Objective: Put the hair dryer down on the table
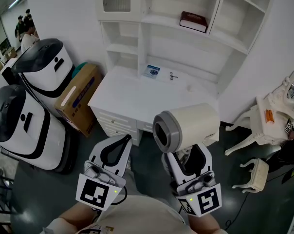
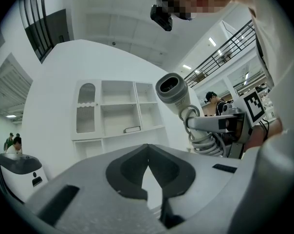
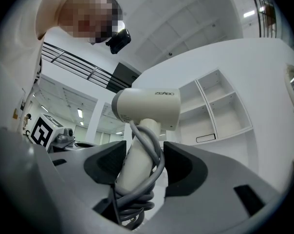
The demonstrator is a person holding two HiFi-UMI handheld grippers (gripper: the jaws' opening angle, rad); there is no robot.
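The right gripper (image 1: 187,155) is closed on the handle of the hair dryer (image 1: 188,126), jaws pressed to either side of it, with the grey cord (image 3: 148,147) wound round the handle and bunched between them. The handle runs up out of the jaws and the cream barrel sits crosswise on top, its long axis roughly level; the grey-ringed open end faces back towards the left gripper (image 1: 119,143), though whether that is the nozzle or the intake is hard to tell. The left gripper holds nothing: its jaw tips meet at the front. The dryer is held in the air, apart from the white table (image 1: 127,94), which lies ahead of both grippers and lower down, with a small blue-and-white packet (image 1: 151,71) towards its back. White shelves (image 1: 166,18) rise behind it, carrying a dark red book (image 1: 193,21). Left of the left gripper stand a cardboard box (image 1: 79,99) and two white-and-black machines (image 1: 20,126); right of the right gripper, a white chair (image 1: 273,116) on a dark floor (image 1: 244,135).
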